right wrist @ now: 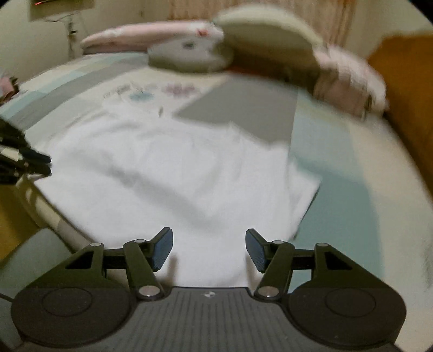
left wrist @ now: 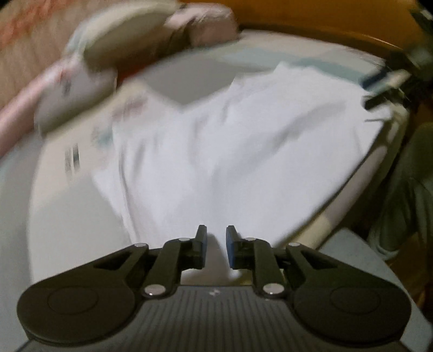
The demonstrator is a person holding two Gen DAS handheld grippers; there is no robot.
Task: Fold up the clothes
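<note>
A white garment [left wrist: 216,140] lies spread flat on the bed, blurred in both views; in the right wrist view the same garment [right wrist: 167,173] has a straight folded edge on its right. My left gripper [left wrist: 216,232] hovers over its near edge with the jaws a narrow gap apart and nothing between them. My right gripper [right wrist: 209,235] stands open wide above the near edge, holding nothing. Each gripper also shows at the border of the other's view: the right gripper [left wrist: 384,89] and the left gripper [right wrist: 29,162].
The bed cover [right wrist: 338,151] is patched in grey, pale green and cream, with a flower print [right wrist: 162,90] beyond the garment. Pillows [right wrist: 189,54] and pink bedding [right wrist: 349,78] are piled at the far end. An orange wooden frame [left wrist: 324,16] borders the bed.
</note>
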